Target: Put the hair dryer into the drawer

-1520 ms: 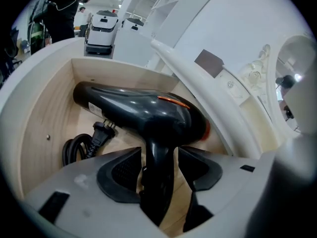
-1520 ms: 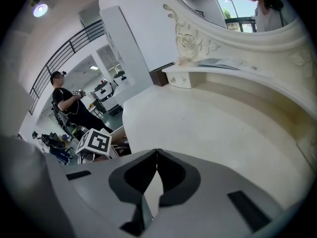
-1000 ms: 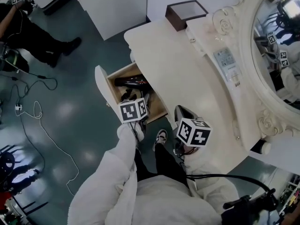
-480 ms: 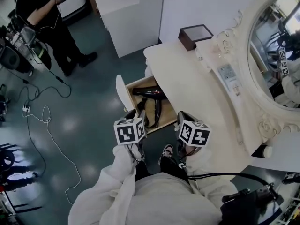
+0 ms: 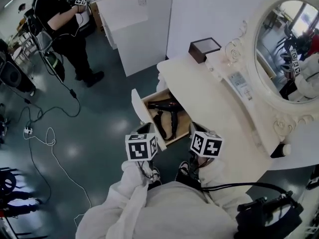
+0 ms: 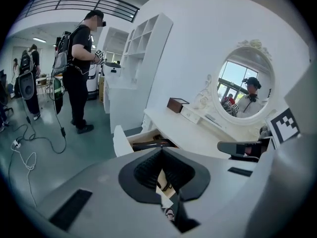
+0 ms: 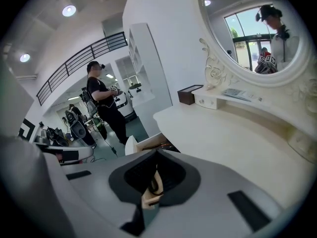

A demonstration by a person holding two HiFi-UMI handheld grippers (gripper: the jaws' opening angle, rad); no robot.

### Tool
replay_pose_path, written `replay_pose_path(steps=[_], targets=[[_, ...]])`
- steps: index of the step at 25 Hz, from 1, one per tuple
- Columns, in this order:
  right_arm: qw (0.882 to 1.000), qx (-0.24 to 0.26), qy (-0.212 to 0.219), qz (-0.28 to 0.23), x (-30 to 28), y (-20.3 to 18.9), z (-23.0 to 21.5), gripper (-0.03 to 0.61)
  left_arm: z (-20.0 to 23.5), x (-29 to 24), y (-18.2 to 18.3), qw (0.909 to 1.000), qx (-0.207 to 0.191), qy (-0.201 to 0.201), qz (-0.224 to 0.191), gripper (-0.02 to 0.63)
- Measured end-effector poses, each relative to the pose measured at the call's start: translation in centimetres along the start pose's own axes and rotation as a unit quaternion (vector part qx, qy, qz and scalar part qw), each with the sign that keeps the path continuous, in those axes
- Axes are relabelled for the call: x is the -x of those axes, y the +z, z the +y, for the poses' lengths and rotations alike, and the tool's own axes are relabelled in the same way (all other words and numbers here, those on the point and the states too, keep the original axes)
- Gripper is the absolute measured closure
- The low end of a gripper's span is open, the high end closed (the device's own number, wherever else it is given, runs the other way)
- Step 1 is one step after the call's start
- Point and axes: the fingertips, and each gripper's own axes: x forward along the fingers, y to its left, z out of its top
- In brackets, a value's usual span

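Largest item: cream counter, centre to right of the head view, oval mirror above it at upper right. A person in dark clothes stands on the green floor, upper left.

Drawer is pulled open at the counter's left edge, mid-frame. The black hair dryer lies inside it, cord coiled beside it.

My left tongs hang just below the drawer, apart from it. Their jaws have just been closing and now meet, with nothing between them. Right tongs, just right of the drawer: jaws together, empty.

Small brown box at the counter's upper end.
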Motion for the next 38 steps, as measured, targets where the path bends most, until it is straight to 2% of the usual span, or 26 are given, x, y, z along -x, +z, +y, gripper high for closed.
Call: replay_pose_path(steps=[7,11,15,20,28,33,38], targets=[[0.999,-0.017,-0.031,-0.039,2.4,-1.0,1.5,0.517,0.0,1.4,0.4,0.9983,-0.055,-0.017,-0.007,0.607],[0.998,-0.025,-0.042,-0.035,3.4,-2.1,0.9,0.517,-1.3,1.0,-0.1,0.9973,-0.065,-0.034,-0.002,0.607],[0.998,-0.029,-0.040,-0.034,4.1,-2.3,0.1,0.517,-2.6,0.7,-0.6,0.9966,-0.075,-0.033,0.005,0.607],[0.999,-0.018,-0.026,-0.032,4.6,-1.7,-0.9,0.517,-4.7,0.5,-0.9,0.9970,-0.067,-0.038,0.012,0.607],[0.999,-0.014,-0.004,-0.037,5.0,-1.1,-2.1,0.517,-6.6,0.6,-1.7,0.9979,-0.061,-0.018,0.008,0.607],[0.999,0.016,-0.005,-0.032,5.2,-1.2,-2.9,0.517,-7.8,0.3,-1.7,0.9982,-0.058,-0.013,0.004,0.607],[0.999,0.012,-0.005,-0.034,5.7,-1.0,-3.9,0.518,-8.5,0.3,-1.8,0.9985,-0.053,-0.011,0.001,0.607]])
